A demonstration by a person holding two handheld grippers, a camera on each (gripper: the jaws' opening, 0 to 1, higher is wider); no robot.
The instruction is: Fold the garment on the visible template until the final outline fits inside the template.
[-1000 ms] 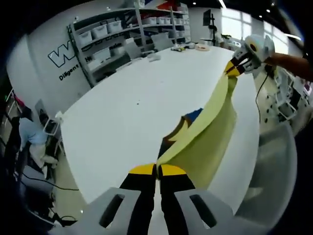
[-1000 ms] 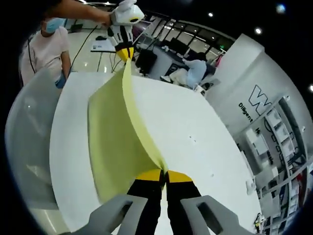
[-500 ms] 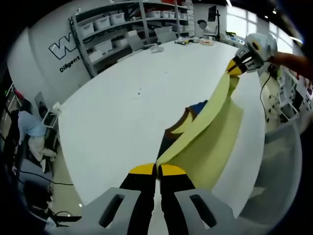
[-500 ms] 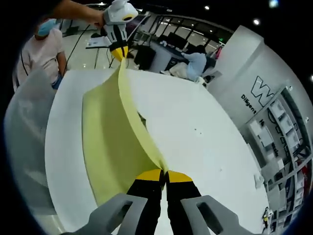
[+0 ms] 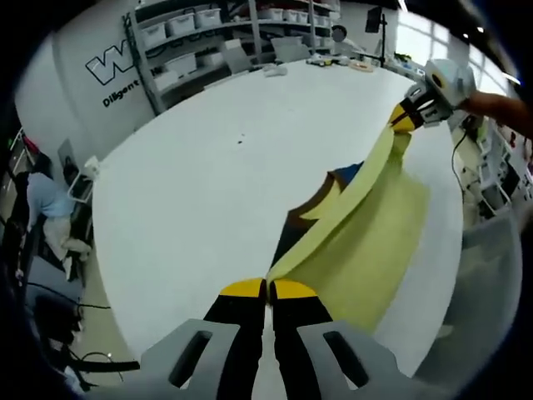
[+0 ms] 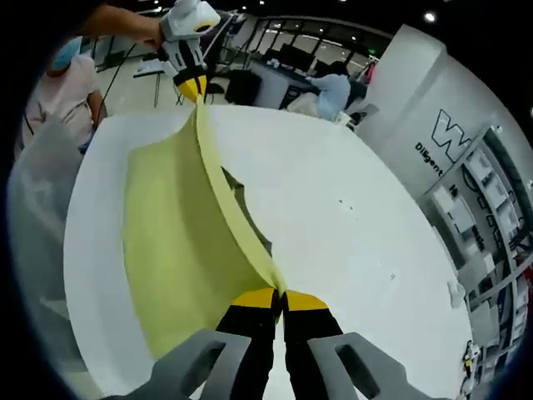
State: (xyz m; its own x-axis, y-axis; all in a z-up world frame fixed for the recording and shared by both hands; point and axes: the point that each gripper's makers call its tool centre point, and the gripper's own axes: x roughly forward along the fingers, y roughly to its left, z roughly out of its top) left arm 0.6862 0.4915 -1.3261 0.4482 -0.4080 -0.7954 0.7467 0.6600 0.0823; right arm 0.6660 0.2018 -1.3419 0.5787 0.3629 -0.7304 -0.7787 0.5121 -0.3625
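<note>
I read a big outlined "W" on the white wall point(image 5: 75, 50) in the left gripper view, smaller line under it starting "Diligen", rest cut off, same wall point(image 6: 433, 100) in the right gripper view, "W" over "Diligent", nothing else legible to me

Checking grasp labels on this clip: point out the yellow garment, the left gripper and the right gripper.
yellow garment point(image 5: 366, 242): left gripper view, on the hanging panel.
left gripper point(image 5: 267, 287): left gripper view, midway between its yellow fingertips, shut on the garment's edge.
right gripper point(image 6: 280, 298): right gripper view, midway between its fingertips, likewise clamped.
</note>
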